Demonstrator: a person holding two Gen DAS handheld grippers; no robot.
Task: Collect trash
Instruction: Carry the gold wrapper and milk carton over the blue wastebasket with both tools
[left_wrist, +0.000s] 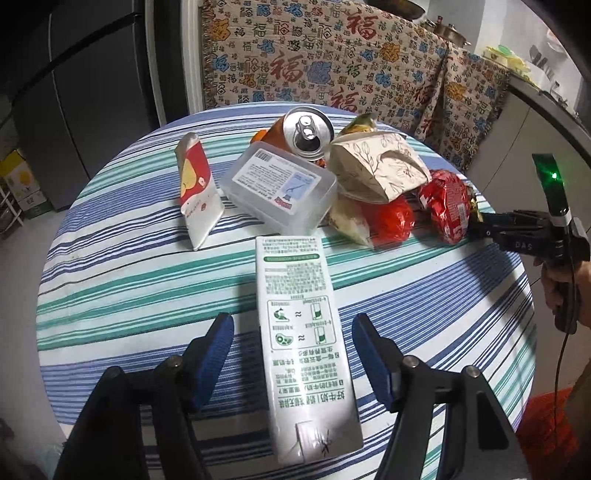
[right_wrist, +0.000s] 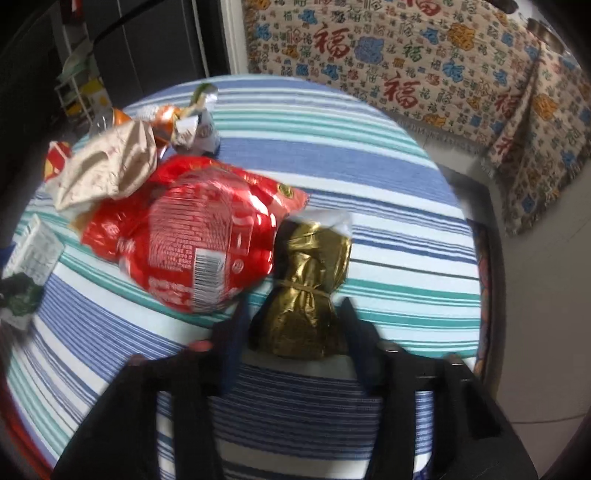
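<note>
Clearly little is done; the trash pile (left_wrist: 332, 177) sits on the bench (left_wrist: 110, 288); left gripper (left_wrist: 293, 354) gapes around the carton (left_wrist: 303, 332), right gripper (right_wrist: 291, 325) straddles the gold packet (right_wrist: 306, 295), grip uncertain.

Carton (left_wrist: 303, 343) lies on table (left_wrist: 110, 288), before box (left_wrist: 280, 184); can (left_wrist: 308, 129) behind box.
</note>
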